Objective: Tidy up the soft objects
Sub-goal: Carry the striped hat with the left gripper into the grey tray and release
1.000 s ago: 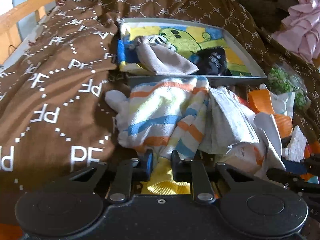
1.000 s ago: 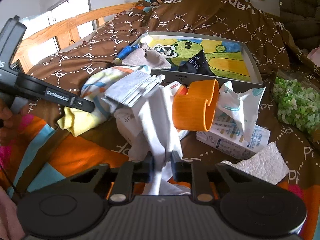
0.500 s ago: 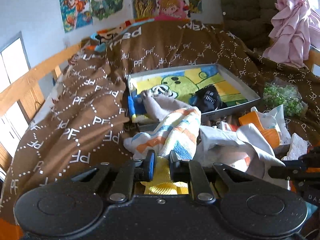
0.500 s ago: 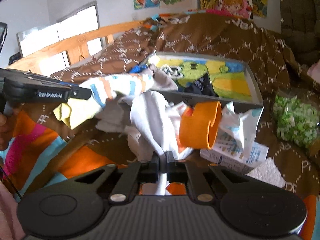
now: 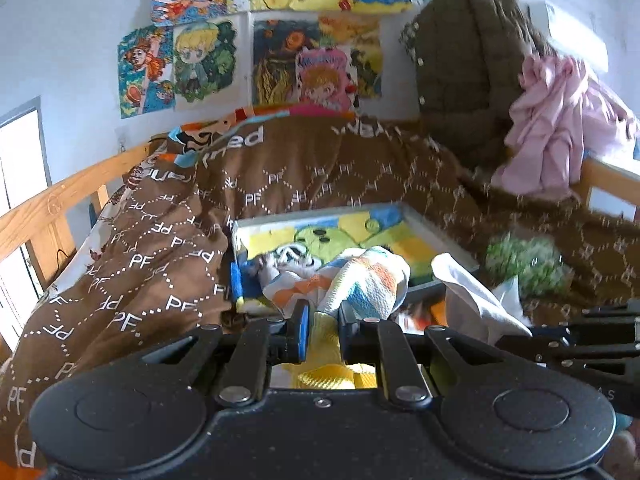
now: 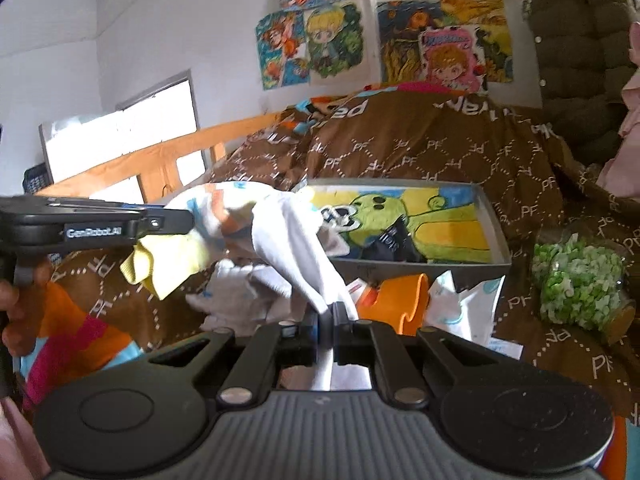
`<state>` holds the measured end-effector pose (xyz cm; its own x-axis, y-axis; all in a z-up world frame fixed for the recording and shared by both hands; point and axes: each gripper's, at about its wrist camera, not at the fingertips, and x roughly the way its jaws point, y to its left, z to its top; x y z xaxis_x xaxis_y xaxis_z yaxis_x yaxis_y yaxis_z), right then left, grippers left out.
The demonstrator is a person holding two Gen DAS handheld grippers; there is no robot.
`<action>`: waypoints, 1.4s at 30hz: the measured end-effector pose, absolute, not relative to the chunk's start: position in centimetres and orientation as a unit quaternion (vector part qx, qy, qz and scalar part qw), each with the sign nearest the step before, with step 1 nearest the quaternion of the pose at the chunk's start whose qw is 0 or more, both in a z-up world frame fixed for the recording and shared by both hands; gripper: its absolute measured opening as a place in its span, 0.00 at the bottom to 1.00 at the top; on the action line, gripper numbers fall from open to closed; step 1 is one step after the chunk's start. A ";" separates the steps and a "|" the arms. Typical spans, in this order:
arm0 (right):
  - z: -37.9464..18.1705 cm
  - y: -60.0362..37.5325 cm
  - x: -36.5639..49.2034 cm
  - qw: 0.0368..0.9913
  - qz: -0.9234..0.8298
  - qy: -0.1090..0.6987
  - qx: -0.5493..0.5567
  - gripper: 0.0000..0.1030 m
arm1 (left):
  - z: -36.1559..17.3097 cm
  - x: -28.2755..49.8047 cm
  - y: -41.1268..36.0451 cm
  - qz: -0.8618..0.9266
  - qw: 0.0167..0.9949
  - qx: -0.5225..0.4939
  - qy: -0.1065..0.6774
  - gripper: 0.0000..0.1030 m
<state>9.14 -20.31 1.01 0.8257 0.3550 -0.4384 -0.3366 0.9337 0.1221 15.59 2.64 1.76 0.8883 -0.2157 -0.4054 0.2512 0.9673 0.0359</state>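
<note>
My left gripper [image 5: 323, 318] is shut on a striped yellow, orange and blue towel [image 5: 360, 284] and holds it up off the bed; it also shows in the right wrist view [image 6: 224, 216]. My right gripper [image 6: 329, 318] is shut on a white cloth [image 6: 292, 248], also lifted, draping toward the towel. The white cloth shows at the right of the left wrist view [image 5: 472, 292]. Behind both lies a grey tray [image 6: 494, 220] with a cartoon lining, holding a black item [image 6: 394, 244] and a grey cloth [image 5: 288, 260].
A brown patterned blanket [image 5: 160, 248] covers the bed. An orange plastic holder [image 6: 404, 300], white packets [image 6: 468, 308] and a bag of green pieces [image 6: 576, 280] lie in front of and right of the tray. A wooden rail [image 6: 168, 152] runs along the left.
Both grippers have risen, lifting the striped towel and the white cloth off the pile. The right gripper has closed tight on the white cloth.
</note>
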 end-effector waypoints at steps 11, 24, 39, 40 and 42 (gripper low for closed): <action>3.2 -21.5 11.3 0.967 0.167 0.186 0.042 0.07 | 2.2 17.7 2.7 -0.119 0.979 0.000 0.168 0.15; 4.3 -21.7 22.1 0.972 0.167 0.152 0.068 0.07 | 1.2 27.5 1.1 -0.114 0.978 -0.088 0.150 0.15; 0.5 -21.3 32.0 0.956 0.148 0.216 0.134 0.07 | -3.4 35.6 4.1 -0.092 0.963 -0.151 0.204 0.15; 0.4 -21.2 32.1 0.955 0.146 0.221 0.133 0.07 | -3.5 35.8 4.1 -0.092 0.963 -0.151 0.206 0.15; 0.1 -21.1 32.4 0.953 0.142 0.232 0.132 0.07 | -3.8 35.8 3.9 -0.091 0.962 -0.149 0.208 0.15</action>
